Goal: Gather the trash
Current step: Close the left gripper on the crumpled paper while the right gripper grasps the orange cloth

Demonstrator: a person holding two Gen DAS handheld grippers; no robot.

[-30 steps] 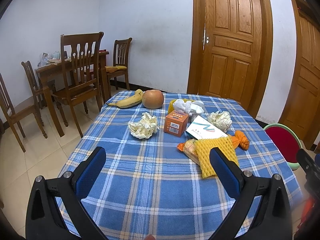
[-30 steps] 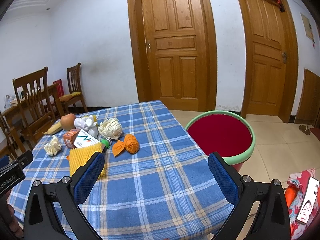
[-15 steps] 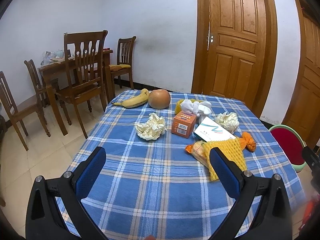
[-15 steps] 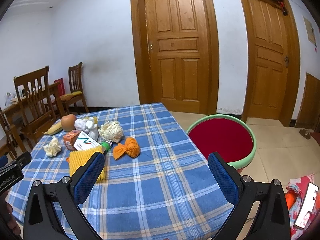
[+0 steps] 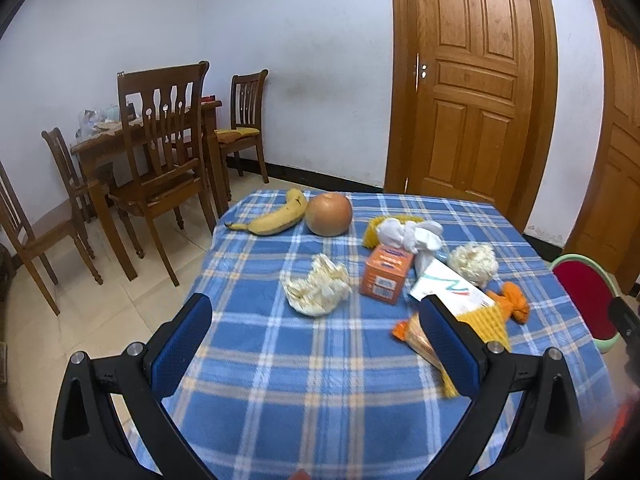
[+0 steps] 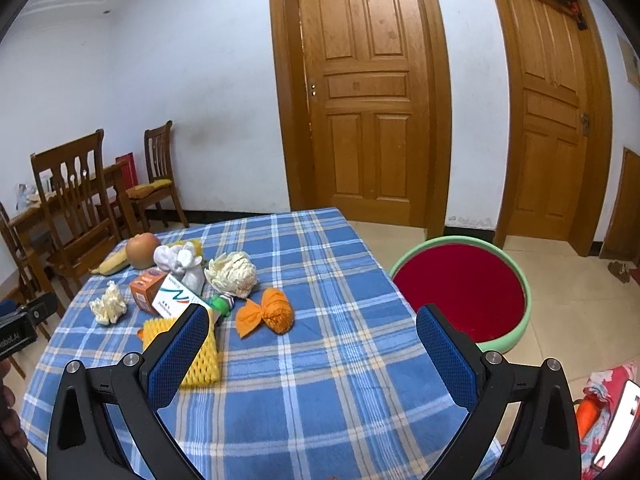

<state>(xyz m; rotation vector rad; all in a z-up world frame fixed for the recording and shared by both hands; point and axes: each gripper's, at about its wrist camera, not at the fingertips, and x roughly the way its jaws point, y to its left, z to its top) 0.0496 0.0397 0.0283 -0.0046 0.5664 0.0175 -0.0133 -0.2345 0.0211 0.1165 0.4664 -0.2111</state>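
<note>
Between my left gripper's [image 5: 314,322] fingers I see the crumpled cream paper wad [image 5: 317,290], lying on the blue plaid tablecloth [image 5: 312,392] ahead of the tips, not touching them. Fingers spread wide, nothing held. Just past the wad, toward my right finger: orange box [image 5: 386,276], then a white card pack [image 5: 448,288] with a red-teal squiggle. Right finger [image 5: 448,344] overlaps the yellow foam net [image 5: 486,326] and an orange wrapper [image 5: 412,334] in view; can't tell if it touches them. Beyond that finger: orange crumpled net [image 5: 516,300], second cream wad [image 5: 474,262], white cloth bundle [image 5: 408,236]. Far ahead, banana [image 5: 276,216] touching a round brown fruit [image 5: 329,214].

Right gripper [image 6: 313,324] is also spread wide and empty, over the near part of the table. Its left finger [image 6: 180,350] covers part of the yellow foam net [image 6: 200,364]. Between the fingers, further out: orange net [image 6: 270,314], a small green item [image 6: 221,304] and the cream wad [image 6: 232,272]. Outside the left finger: box [image 6: 146,286], card pack [image 6: 174,298], the other wad [image 6: 109,304].

Beyond the right finger, off the table edge and lower, sits the green-rimmed bin with a red inside [image 6: 460,292]. It also shows at the far right of the left wrist view [image 5: 586,296]. All trash is on the cloth, none in the bin as far as I can see.
</note>
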